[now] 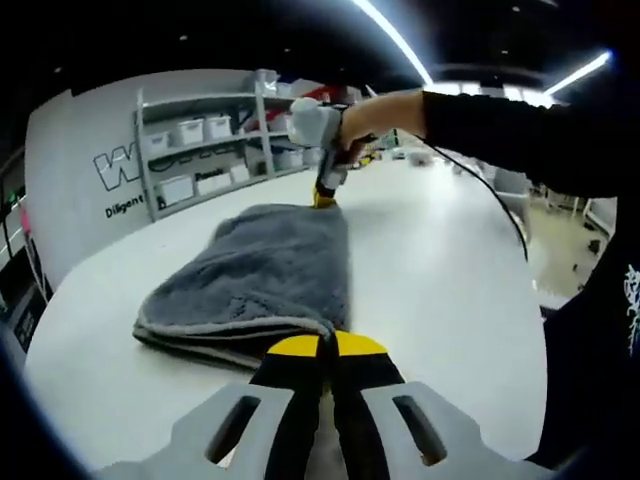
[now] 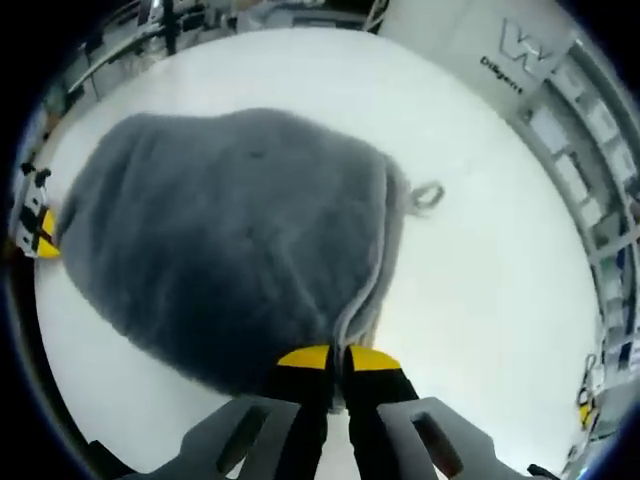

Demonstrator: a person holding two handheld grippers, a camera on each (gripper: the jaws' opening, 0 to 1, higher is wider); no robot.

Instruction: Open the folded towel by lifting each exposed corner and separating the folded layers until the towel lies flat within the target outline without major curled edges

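Your left gripper has its yellow-tipped jaws pressed together on the near corner of the towel. In the left gripper view the towel is a grey, plush, folded cloth with a paler stitched hem, lying on the white surface. The layers show as stacked edges along the near end. Its long axis runs away from your left gripper toward your right gripper, which you hold in a hand and which meets the far corner. Behind it stands a shelf rack with white bins.

In the right gripper view your right gripper likewise has its jaws closed, pinching the towel's hemmed edge where the layers meet. From here the towel spreads up and left across the surface, its fuzzy top bulging. A small hanging loop sticks out from its right edge. The left gripper's yellow tip sits at the towel's far left corner.
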